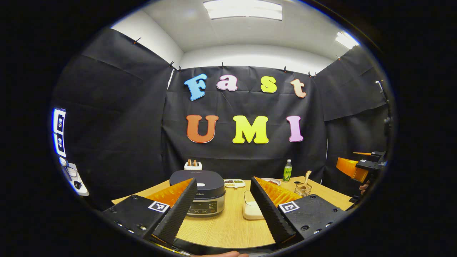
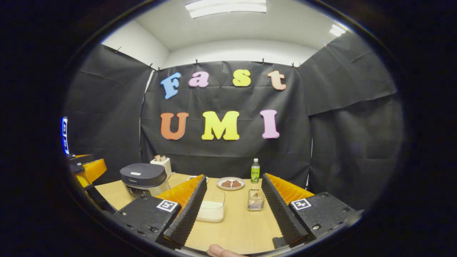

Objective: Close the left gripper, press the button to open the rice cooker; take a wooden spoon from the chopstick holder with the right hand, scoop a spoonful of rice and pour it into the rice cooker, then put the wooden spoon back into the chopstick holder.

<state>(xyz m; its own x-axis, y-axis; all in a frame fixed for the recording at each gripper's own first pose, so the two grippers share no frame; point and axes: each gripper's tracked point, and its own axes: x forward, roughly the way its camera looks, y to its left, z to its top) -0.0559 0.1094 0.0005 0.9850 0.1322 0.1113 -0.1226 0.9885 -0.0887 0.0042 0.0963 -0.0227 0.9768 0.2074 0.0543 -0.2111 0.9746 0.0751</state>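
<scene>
**Both hand-held grippers spread wide, lid down**

In the left gripper view, the left hand-held gripper (image 1: 223, 205) hung at lower centre, fingers parted and empty, above the pale wooden desk (image 1: 228, 228). The dark-lidded silver rice cooker (image 1: 200, 191) sat shut left of centre; the wooden spoon (image 1: 306, 177) stood in the wire chopstick holder (image 1: 303, 189) right of centre. In the right gripper view, the right hand-held gripper (image 2: 234, 208) was likewise parted, holding nothing, with a clear box of white rice (image 2: 211, 210) between its fingers.

Black cloth walls (image 1: 117, 117) pinned around the booth, white ceiling (image 1: 250, 32) above with bright light panels (image 1: 242, 9), light wooden table (image 2: 237, 228) below.
</scene>
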